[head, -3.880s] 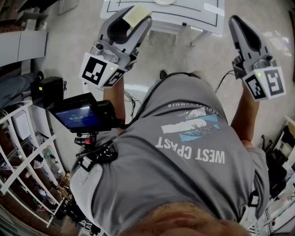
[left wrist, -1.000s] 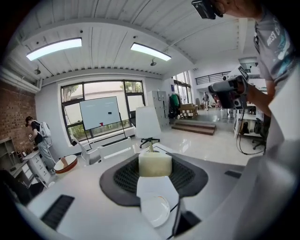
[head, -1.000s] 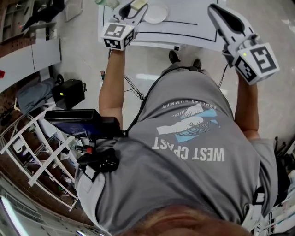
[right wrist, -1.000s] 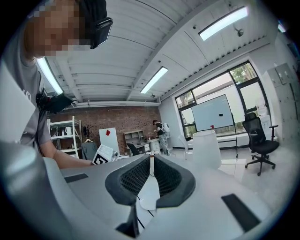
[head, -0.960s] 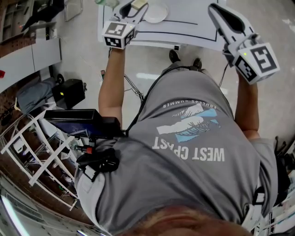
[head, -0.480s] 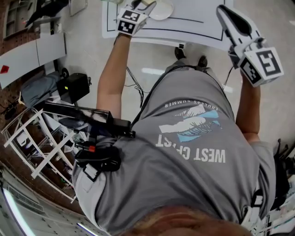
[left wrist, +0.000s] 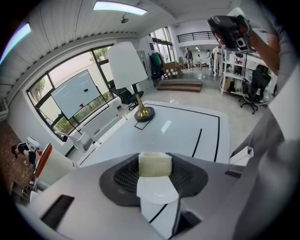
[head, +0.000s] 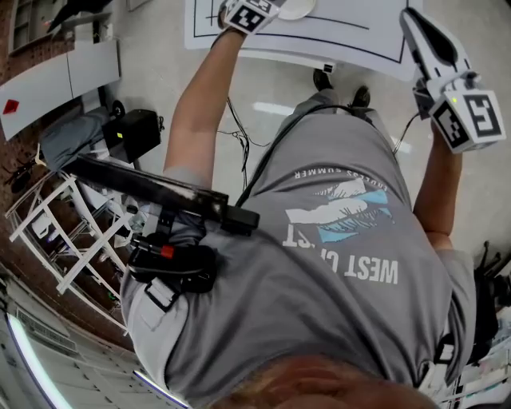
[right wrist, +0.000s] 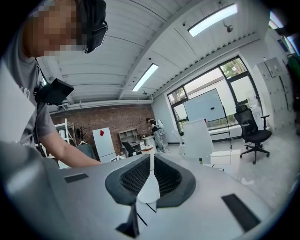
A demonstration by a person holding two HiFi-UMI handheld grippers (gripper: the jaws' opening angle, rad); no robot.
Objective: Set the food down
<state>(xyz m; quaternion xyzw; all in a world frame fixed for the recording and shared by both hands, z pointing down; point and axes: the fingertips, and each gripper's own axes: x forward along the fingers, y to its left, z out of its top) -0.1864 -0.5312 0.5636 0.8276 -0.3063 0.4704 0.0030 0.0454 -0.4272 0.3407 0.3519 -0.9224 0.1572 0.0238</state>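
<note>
Table [left wrist: 187, 129] beyond food block [left wrist: 155, 164] in left tongs [left wrist: 156, 182]

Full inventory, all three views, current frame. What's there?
food block: 1, pale yellow, between the left gripper's jaws
table: 1, white with black lines, in front of the person
plate: 1, white, on the table at the head view's top edge
lamp: 1, white shade with brass base, on the table's far side
shelf rack: 1, white, on the floor at the person's left
black box: 1, black, on the floor beyond the rack
office chair: 1, black, near the windows
left gripper: 1, grey, shut on the food block, over the table
right gripper: 1, grey, jaws together and empty, raised at the person's right
</note>
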